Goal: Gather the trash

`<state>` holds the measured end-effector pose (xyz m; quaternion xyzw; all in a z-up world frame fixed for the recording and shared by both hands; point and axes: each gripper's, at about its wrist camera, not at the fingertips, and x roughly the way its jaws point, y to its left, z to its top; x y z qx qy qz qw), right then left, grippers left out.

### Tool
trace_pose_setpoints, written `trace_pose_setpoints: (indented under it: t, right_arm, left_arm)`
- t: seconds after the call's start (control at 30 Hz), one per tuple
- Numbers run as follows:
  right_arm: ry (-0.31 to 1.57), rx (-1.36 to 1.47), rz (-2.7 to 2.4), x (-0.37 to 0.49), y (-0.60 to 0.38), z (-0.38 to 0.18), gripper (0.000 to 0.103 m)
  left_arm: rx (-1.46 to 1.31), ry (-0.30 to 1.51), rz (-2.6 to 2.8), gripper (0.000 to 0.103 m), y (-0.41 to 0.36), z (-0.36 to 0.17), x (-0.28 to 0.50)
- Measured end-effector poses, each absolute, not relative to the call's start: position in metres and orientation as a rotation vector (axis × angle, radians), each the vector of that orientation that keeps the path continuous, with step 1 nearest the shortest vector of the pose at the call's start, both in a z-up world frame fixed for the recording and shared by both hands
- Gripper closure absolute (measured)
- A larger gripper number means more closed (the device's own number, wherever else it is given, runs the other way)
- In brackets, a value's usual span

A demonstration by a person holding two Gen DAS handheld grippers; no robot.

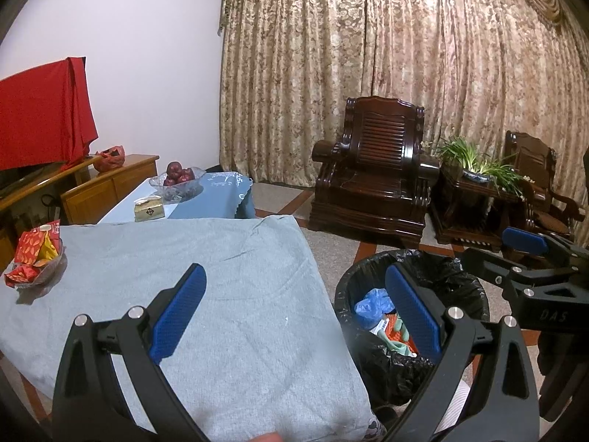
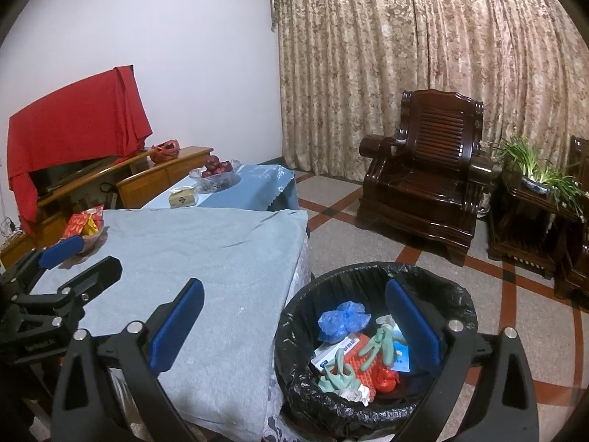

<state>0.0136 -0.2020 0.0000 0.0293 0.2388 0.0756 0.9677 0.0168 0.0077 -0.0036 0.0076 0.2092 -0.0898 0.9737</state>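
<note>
A bin with a black liner (image 2: 291, 316) stands on the floor beside the table and holds trash: a blue bag (image 2: 342, 318), green gloves (image 2: 379, 346), an orange piece and paper packs. It also shows in the left wrist view (image 1: 346, 291). My right gripper (image 2: 294, 316) is open and empty, its right finger over the bin. My left gripper (image 1: 294, 305) is open and empty, above the table's right edge. The table's grey cloth (image 1: 206, 280) is bare near both grippers.
A bowl of red snack packets (image 1: 33, 258) sits at the table's far left. Beyond are a tissue box (image 1: 148, 210), a glass fruit bowl (image 1: 176, 180), a wooden cabinet (image 1: 106, 188), a dark armchair (image 1: 375, 180) and a potted plant (image 1: 475, 162).
</note>
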Motion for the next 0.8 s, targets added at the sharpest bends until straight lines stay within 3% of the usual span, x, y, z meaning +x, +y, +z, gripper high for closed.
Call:
trace_pose_setpoints:
  t: [0.8]
  right_arm:
    - [0.493, 0.064, 0.157, 0.0167, -0.2, 0.0047, 0.006]
  left_arm:
    - [0.019, 0.434, -0.179, 0.008, 0.0083, -0.0078, 0.0203]
